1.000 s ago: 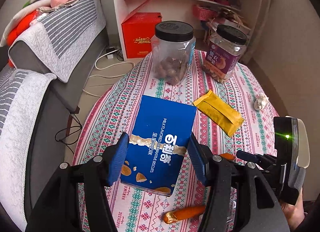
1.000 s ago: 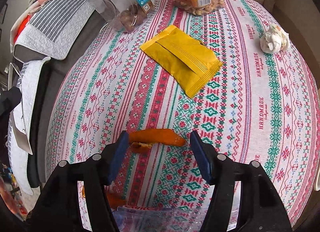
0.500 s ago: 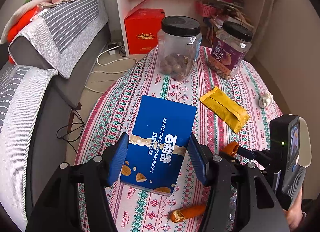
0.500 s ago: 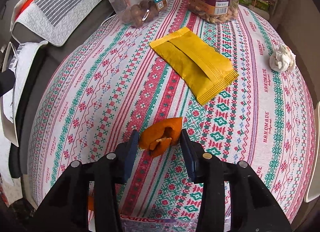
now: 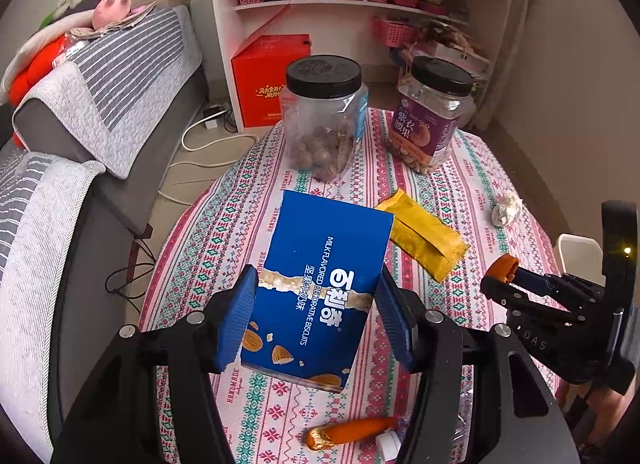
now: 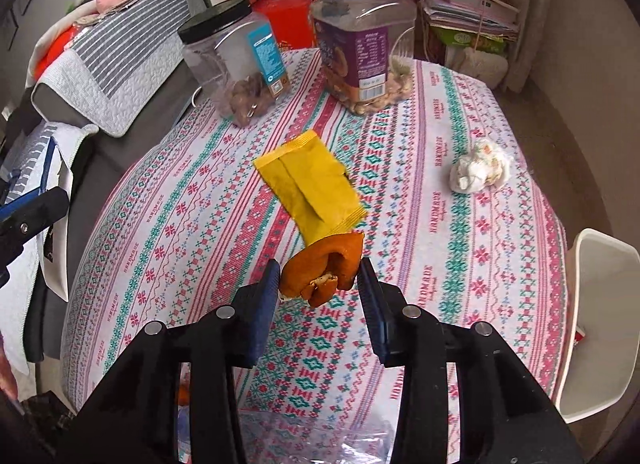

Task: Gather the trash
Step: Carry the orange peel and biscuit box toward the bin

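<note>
Above tablecloth [image 6: 460, 224], R tool [image 6: 318, 284] pinches orange peel [image 6: 324, 264]; L tool [image 5: 316, 316] clamps biscuit box [image 5: 320, 284].

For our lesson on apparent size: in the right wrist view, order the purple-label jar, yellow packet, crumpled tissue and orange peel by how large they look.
1. purple-label jar
2. yellow packet
3. orange peel and crumpled tissue: these look alike, and the peel, held in the right gripper, is nearer the camera, so I won't rank them.
</note>
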Tool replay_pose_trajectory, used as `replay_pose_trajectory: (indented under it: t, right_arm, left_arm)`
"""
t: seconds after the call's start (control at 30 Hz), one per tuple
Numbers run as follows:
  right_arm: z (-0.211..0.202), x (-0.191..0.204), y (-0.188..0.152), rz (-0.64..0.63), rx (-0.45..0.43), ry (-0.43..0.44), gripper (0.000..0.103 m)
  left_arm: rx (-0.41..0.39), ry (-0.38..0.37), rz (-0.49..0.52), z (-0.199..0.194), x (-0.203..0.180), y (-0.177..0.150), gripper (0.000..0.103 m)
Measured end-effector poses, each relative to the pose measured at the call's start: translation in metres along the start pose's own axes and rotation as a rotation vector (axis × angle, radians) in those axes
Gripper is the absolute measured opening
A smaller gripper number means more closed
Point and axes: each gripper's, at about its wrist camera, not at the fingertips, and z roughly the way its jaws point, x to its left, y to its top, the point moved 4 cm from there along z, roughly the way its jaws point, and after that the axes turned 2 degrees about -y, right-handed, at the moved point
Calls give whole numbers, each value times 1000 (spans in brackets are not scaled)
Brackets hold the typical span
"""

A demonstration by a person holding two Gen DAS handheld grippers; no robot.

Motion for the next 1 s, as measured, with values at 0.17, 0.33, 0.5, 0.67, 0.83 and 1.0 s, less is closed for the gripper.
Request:
replay_pose_trajectory:
  t: [0.17, 0.33, 0.5, 0.67, 0.83, 1.0]
  right_arm:
    - [-20, -41, 5, 28, -37, -40, 38]
    - [-40, -91, 5, 74, -65, -91, 38]
    - [-59, -145, -1, 127, -96, -161, 38]
    - [-74, -198, -12, 161, -116, -286, 38]
    - [-87, -249, -28, 199, -113, -398, 38]
    - [-102, -287, -45, 265, -114, -427, 42]
  left_arm:
    - [-10, -17, 31, -1, -30, 4, 58]
    - [-20, -45, 70, -1, -71, 8, 58]
    - [-27, -82, 119, 0, -117, 10, 58]
    - [-34, -127, 165, 1, -163, 12, 58]
    - [-41, -172, 231, 5, -217, 7, 58]
    - [-53, -202, 287, 6, -258, 0, 58]
